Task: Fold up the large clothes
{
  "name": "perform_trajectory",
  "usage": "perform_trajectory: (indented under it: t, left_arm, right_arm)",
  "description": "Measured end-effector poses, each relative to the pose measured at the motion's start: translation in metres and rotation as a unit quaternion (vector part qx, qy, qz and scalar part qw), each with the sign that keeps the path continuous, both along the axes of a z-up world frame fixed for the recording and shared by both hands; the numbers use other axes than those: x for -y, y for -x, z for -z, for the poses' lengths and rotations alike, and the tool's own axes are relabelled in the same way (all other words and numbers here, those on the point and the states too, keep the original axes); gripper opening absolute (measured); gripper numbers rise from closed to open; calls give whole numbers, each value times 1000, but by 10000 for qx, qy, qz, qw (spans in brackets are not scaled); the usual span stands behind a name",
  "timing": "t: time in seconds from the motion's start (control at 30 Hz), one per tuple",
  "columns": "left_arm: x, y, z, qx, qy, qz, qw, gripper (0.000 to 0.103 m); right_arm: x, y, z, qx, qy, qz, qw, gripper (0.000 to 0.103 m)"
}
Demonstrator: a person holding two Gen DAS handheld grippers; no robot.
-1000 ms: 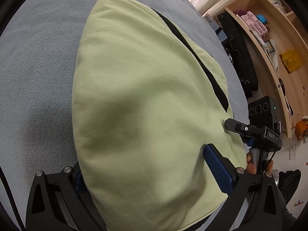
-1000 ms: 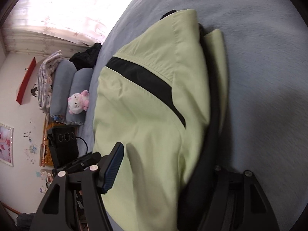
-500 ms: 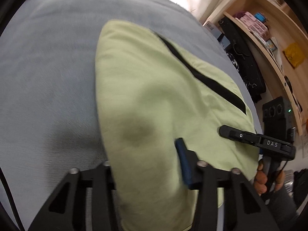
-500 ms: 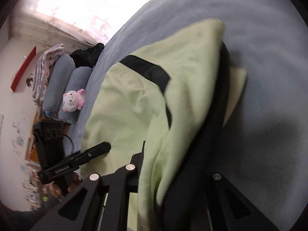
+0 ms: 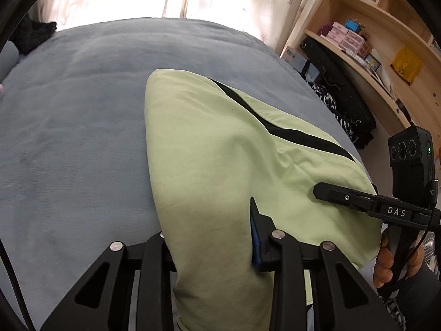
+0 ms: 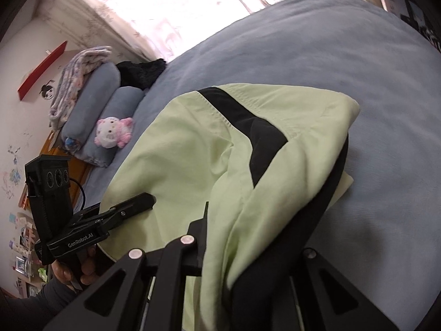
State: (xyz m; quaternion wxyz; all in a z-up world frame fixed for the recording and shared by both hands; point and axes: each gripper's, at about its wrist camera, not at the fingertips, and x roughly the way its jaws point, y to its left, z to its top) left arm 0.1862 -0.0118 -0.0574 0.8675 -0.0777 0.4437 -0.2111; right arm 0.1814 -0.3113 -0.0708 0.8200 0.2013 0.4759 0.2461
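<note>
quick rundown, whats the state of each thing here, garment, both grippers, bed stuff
garment: light green and black, folded, near edge pinched in both grippers, far end on the bed
left gripper: jaws just closed, shut on garment
right gripper: jaws just closed, shut on garment
bed: grey cover, smooth
plush toy: leaning on the pillows
pillows: stacked at the bed's end

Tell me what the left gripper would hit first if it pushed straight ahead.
The left gripper already clamps the light-green garment with the black stripe; straight on, it would likely meet more of that cloth, then the grey-blue blanket.
</note>
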Motion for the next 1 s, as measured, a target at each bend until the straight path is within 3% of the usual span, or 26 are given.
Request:
perform_trajectory:
  t: [0.2,0.4,0.73,1.0]
  left_arm:
    - [-67,17,-37,220,-68,-254,9994,30]
    - [-139,-2,-64,327,-185,-492,9981,30]
    - [-228,-91,-72,755,-428,-518,9949,30]
    - [-271,-183,-42,873,-452,-666,9929,30]
  right_arm:
    - [-61,-1,-36,332,-105,-297,9990,10]
    - [-130,-33,-57,596,-243,-592,9962,10]
    - [-220,-141,-65,996,-257,-735,9920,10]
    - [-268,-232,-35,1257,-119,-723,9894,10]
